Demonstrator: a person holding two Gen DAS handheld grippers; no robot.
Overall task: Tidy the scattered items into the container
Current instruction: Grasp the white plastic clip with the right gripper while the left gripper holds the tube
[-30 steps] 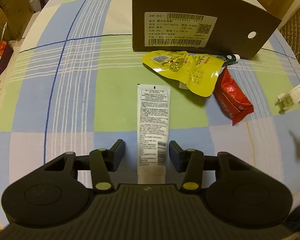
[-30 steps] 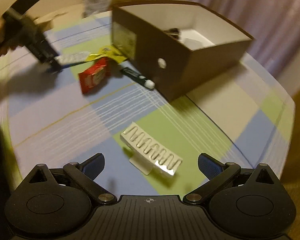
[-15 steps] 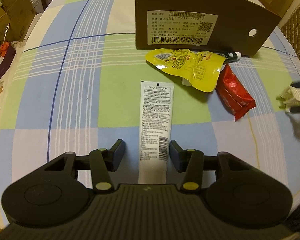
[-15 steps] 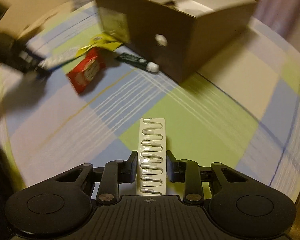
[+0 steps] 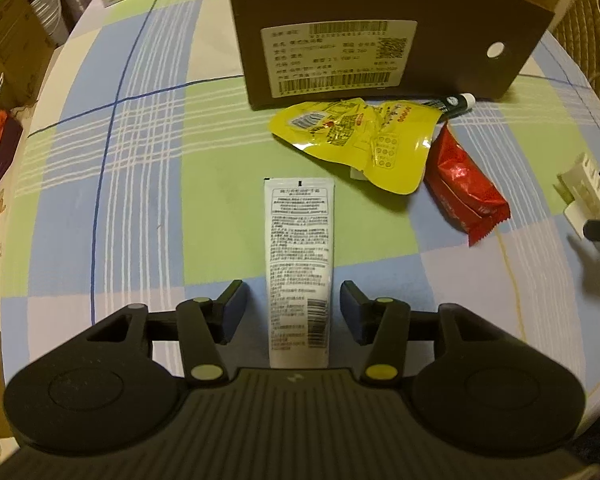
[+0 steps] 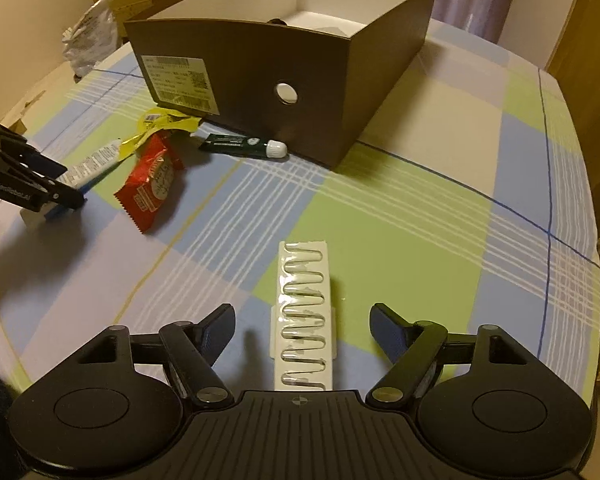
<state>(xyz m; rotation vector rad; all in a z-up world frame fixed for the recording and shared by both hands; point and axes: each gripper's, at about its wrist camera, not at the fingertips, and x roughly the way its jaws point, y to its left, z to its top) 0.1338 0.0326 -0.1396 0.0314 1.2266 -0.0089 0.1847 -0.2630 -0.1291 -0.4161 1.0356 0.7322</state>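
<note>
Flat white tube (image 5: 299, 272) between spread left tool (image 5: 293, 305), bumpy plastic strip (image 6: 304, 316) between spread right tool (image 6: 302, 326), crinkly yellow pouch (image 5: 356, 138) by brown cardboard box (image 6: 260, 92)

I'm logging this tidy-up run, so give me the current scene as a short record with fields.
container: brown cardboard box, open top
left gripper: open, straddling white tube, not gripping
right gripper: open, white blister strip between fingers
loose on tablecloth: yellow pouch, red snack packet, dark green tube beside box
</note>
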